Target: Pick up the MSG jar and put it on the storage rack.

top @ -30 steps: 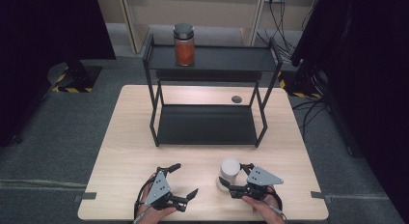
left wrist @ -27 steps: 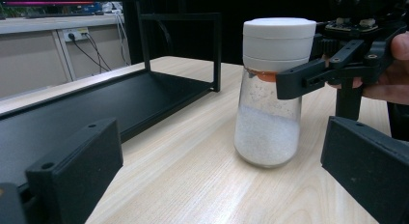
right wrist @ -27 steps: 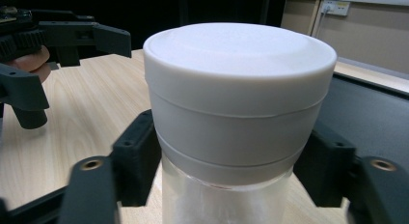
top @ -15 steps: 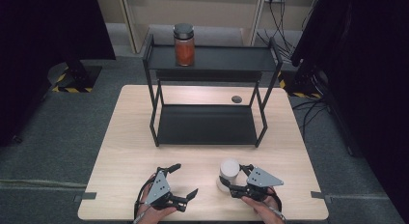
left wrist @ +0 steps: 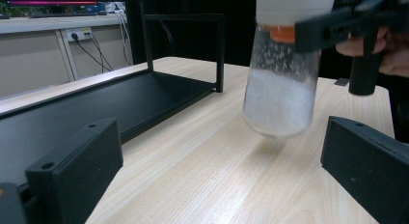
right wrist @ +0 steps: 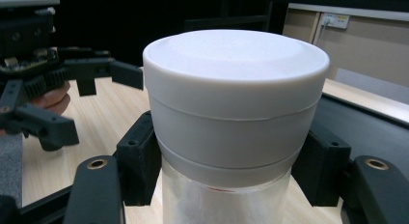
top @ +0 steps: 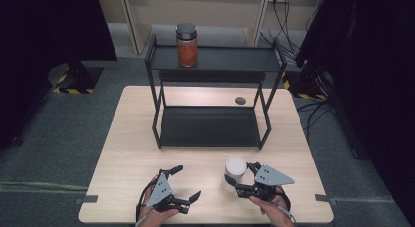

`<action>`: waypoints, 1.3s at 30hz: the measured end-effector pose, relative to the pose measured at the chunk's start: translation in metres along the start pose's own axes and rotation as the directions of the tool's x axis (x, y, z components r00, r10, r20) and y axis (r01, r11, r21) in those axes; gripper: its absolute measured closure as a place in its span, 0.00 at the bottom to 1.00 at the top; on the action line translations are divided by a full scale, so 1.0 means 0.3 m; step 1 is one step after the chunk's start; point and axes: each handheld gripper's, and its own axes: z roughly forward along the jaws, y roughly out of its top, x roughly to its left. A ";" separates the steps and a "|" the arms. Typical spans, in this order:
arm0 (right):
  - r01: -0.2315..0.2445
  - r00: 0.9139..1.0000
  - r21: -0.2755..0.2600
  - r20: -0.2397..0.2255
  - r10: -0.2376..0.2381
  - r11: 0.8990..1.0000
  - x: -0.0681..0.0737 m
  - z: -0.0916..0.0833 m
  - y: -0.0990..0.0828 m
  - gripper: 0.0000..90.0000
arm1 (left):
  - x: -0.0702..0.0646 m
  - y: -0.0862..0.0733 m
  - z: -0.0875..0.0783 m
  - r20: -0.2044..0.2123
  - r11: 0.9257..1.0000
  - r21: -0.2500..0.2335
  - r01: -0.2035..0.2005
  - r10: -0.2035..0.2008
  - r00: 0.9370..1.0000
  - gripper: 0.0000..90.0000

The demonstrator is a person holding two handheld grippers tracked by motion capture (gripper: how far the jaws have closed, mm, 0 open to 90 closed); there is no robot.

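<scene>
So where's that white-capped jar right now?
The jar is at the table's near edge in the high view, right of centre, clamped below its cap in the right gripper's jaws, just in front of the black rack.

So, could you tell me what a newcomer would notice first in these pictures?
First, the white-lidded jar of white grains, clamped just under its lid in the right claw and lifted clear of the table's near edge. Next, the black two-tier rack mid-table, with an orange-filled jar on its top shelf.
</scene>
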 end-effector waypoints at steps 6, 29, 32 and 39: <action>0.010 1.000 0.003 0.012 -0.010 1.000 -0.007 -0.003 0.043 0.39 | 0.000 0.000 -0.001 -0.001 1.000 -0.002 -0.001 0.001 1.000 0.00; 0.004 1.000 0.014 0.003 -0.004 1.000 -0.042 -0.017 0.167 0.39 | 0.000 -0.003 -0.001 -0.011 1.000 -0.001 0.003 -0.003 1.000 0.00; 0.004 1.000 0.017 -0.006 -0.004 1.000 -0.053 -0.015 0.192 0.39 | -0.001 -0.003 -0.001 -0.012 1.000 -0.001 0.003 -0.003 1.000 0.00; -0.003 0.999 0.015 -0.038 0.004 1.000 -0.080 -0.009 0.252 0.39 | 0.000 -0.002 -0.001 -0.013 1.000 0.002 0.004 -0.004 1.000 0.00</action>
